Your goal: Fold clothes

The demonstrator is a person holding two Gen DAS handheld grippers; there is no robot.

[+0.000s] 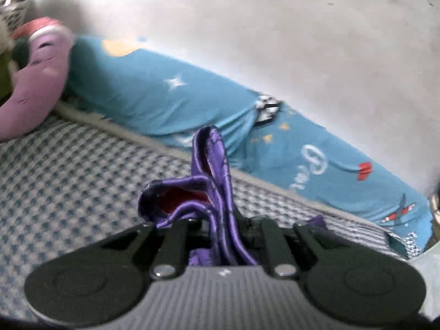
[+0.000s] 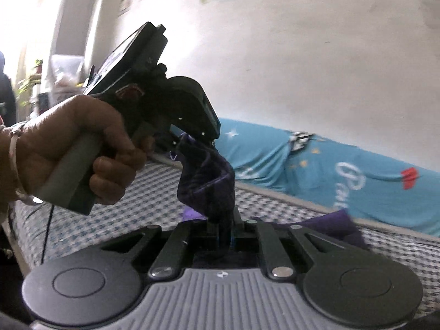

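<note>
A purple garment [image 1: 214,181] with lighter purple stripes and a red inner patch stands up in folds out of my left gripper [image 1: 222,225], which is shut on it. In the right wrist view the same garment [image 2: 209,181] hangs as a short, dark, bunched band between both grippers. My right gripper [image 2: 225,231] is shut on its lower end. Up and to the left, a person's hand [image 2: 82,143] holds my left gripper [image 2: 192,140], clamped on the upper end. More purple cloth [image 2: 338,225] lies on the bed to the right.
Below is a bed with a blue-and-white checked sheet [image 1: 68,170]. A long blue bolster [image 1: 143,90] printed with stars lies along the white wall [image 1: 302,41]. A pink-purple plush toy [image 1: 41,82] sits at the left end. Plants and shelves [image 2: 30,82] stand at far left.
</note>
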